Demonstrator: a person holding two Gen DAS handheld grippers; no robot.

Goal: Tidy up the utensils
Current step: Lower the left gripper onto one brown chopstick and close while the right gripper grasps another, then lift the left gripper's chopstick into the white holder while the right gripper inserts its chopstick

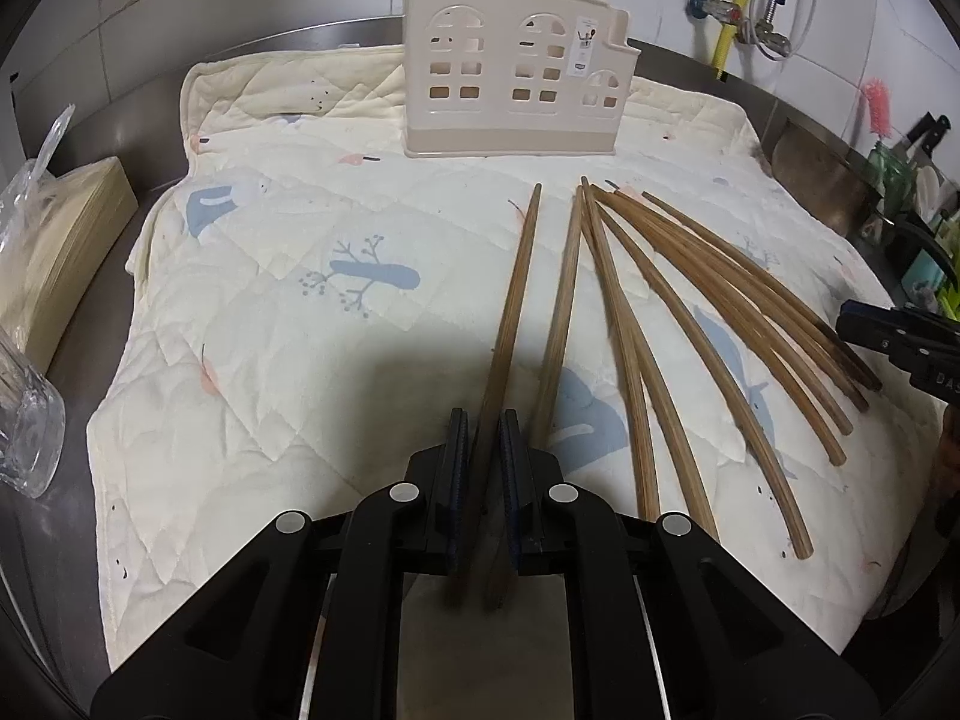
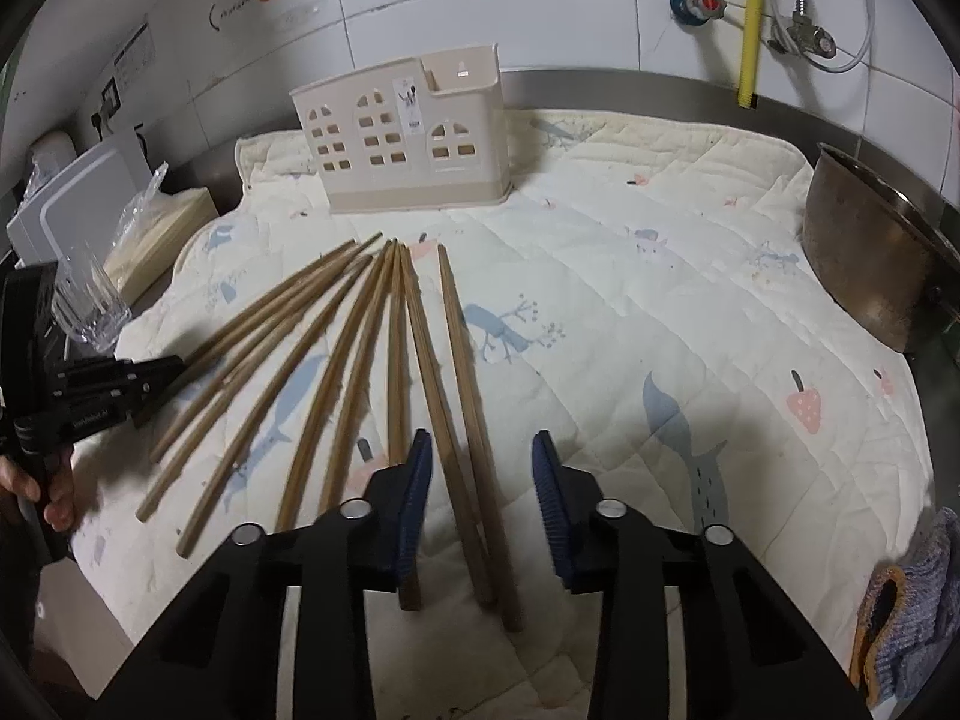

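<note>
Several brown wooden chopsticks (image 1: pixel 690 312) lie fanned out on a quilted cream cloth (image 1: pixel 270 360). My left gripper (image 1: pixel 483 420) is shut on the leftmost chopstick (image 1: pixel 522 264), near its thick end. In the right wrist view the same gripper (image 2: pixel 177 367) sits at the left edge of the fan (image 2: pixel 336 360). My right gripper (image 2: pixel 482 441) stands open low over the cloth (image 2: pixel 660 312), with two chopsticks (image 2: pixel 462 396) lying between its blue pads, untouched by the right pad. A beige house-shaped utensil holder (image 1: pixel 510 78) (image 2: pixel 408 144) stands upright at the back of the cloth.
A clear glass (image 2: pixel 90 300) (image 1: pixel 30 438) and a pack of paper napkins (image 1: pixel 66 240) sit left of the cloth. A metal bowl (image 2: pixel 870 252) stands at the right edge, a knitted rag (image 2: pixel 912 600) near the front right. Tiled wall with pipes behind.
</note>
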